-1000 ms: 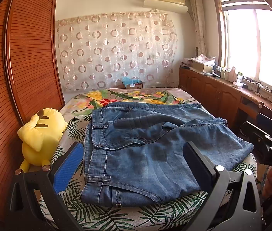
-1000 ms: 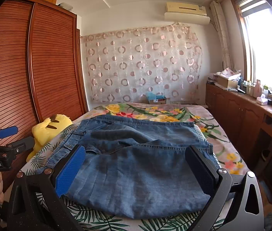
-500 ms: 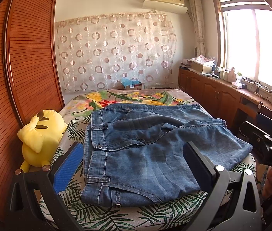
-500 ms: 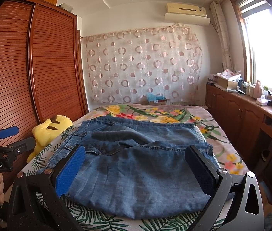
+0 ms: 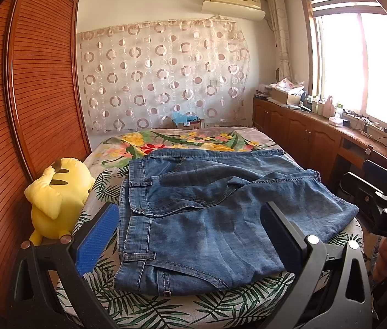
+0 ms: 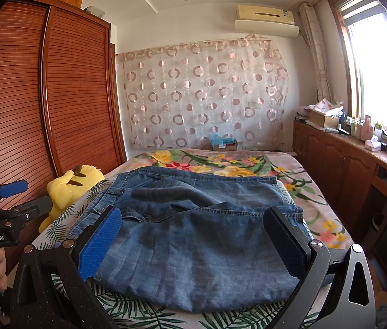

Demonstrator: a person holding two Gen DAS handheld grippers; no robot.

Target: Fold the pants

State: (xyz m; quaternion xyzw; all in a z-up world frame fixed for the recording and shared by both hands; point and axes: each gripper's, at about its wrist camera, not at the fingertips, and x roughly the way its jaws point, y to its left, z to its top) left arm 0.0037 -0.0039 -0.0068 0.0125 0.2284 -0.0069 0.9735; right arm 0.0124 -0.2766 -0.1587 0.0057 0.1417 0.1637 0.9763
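Jeans (image 5: 215, 213) lie partly folded on the bed (image 5: 166, 309) just beyond my spread, empty fingers; I judge another fold is due, so left gripper (image 5: 190, 235) and right gripper (image 6: 193, 241) must each pinch an edge.

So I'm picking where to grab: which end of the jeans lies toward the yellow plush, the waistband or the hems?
The waistband: its belt loops and stitched band run along the jeans edge beside the plush; the hems lie toward the window side.
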